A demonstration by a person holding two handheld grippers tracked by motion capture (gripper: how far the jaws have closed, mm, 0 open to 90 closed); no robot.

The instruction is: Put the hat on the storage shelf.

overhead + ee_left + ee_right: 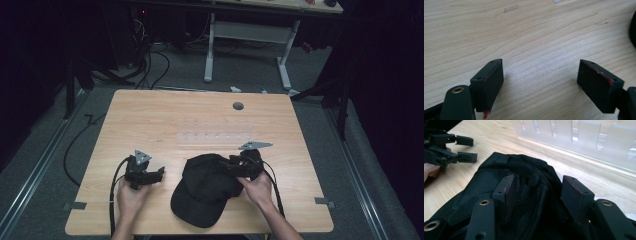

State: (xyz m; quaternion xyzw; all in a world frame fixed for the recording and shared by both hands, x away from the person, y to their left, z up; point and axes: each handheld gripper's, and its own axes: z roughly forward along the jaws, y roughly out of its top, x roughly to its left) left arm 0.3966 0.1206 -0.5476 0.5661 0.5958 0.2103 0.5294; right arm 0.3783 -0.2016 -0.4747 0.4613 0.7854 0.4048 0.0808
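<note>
A black cap (205, 192) lies on the wooden table (150, 115) near its front edge, brim toward the person. My right gripper (226, 164) sits at the cap's far right side. In the right gripper view its jaws stand apart over the crown (486, 182), with a bunched fold of mesh and cloth between the right gripper (537, 192) pads, which do not press on it. My left gripper (161, 172) rests on the table left of the cap. The left gripper (540, 82) is open over bare wood, and the left gripper (466, 148) appears again at the far left.
A clear plastic rack (215, 136) with several slots lies across the table's middle, just beyond the cap; the rack (579, 135) stands close behind my right jaws. A round hole (238, 106) sits near the table's far edge. Cables trail from both grippers.
</note>
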